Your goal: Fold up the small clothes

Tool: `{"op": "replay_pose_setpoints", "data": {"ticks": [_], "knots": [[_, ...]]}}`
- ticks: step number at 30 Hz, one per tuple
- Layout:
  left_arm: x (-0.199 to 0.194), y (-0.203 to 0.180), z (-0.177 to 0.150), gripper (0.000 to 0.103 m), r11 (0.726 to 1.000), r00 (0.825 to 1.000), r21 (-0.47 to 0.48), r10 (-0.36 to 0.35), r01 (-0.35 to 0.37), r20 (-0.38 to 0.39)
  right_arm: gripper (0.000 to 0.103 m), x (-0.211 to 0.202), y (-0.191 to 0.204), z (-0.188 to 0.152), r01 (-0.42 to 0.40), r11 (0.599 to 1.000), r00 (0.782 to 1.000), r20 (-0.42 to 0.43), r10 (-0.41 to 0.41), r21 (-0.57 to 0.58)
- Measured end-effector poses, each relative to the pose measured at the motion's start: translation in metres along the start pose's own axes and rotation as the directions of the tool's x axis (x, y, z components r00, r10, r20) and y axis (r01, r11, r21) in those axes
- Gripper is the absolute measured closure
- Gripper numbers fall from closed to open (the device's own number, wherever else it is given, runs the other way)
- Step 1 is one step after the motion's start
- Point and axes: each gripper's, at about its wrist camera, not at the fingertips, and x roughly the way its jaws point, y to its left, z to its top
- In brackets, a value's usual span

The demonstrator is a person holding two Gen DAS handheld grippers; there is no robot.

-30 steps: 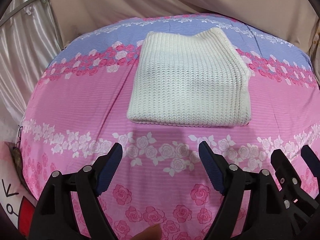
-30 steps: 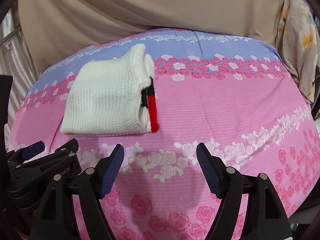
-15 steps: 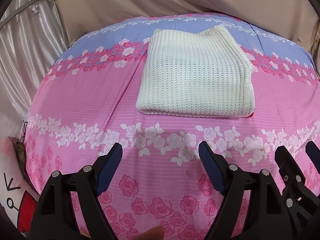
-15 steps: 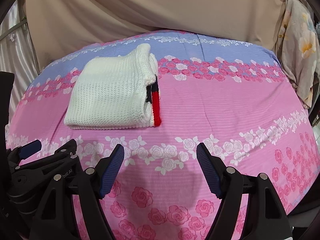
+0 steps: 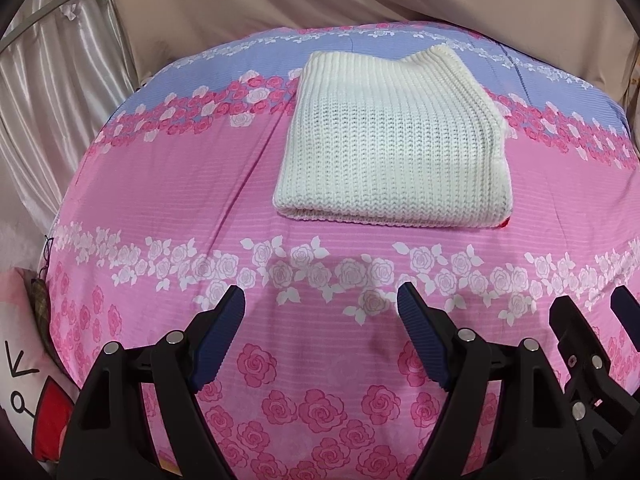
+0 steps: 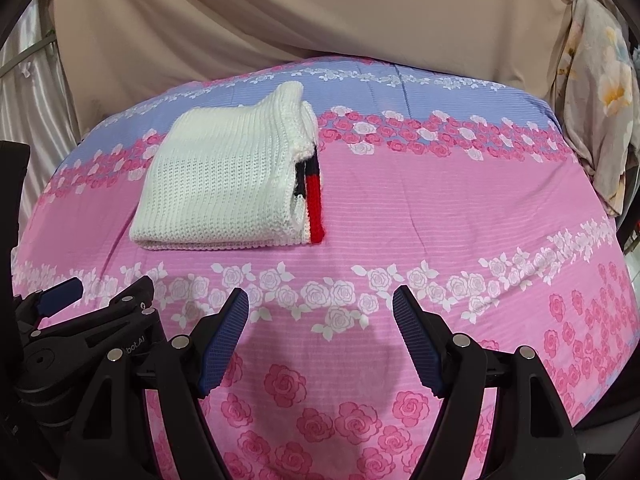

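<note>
Left wrist: left claw [image 5: 320,312] apart (empty), right claw [image 6: 320,314] likewise, short of sweater [image 5: 394,140].

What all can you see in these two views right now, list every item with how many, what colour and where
knit sweater: one, cream white with a red and dark stripe at its right edge, folded flat on the far middle of the bed
bedsheet: one, pink and lilac with rose bands, covering the bed
backdrop cloth: one, beige, behind the bed
satin curtain: one, silvery, far left
floral fabric: one, pale, hanging at right
cartoon cushion: one, white and red, lower left
left tool: one, black with blue pads, open, empty
right tool: one, same colours, open, empty
</note>
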Motion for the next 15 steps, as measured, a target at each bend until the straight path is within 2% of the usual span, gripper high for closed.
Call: {"op": "replay_pose_setpoints", "data": {"ticks": [15], "knots": [[0.0012, -0.0035, -0.0002, 0.027, 1.000, 1.000, -0.004, 0.012, -0.012, 0.006, 0.031, 0.0000, -0.0015, -0.0018, 0.010, 1.000, 1.000, -0.006, -0.010, 0.010]]}}
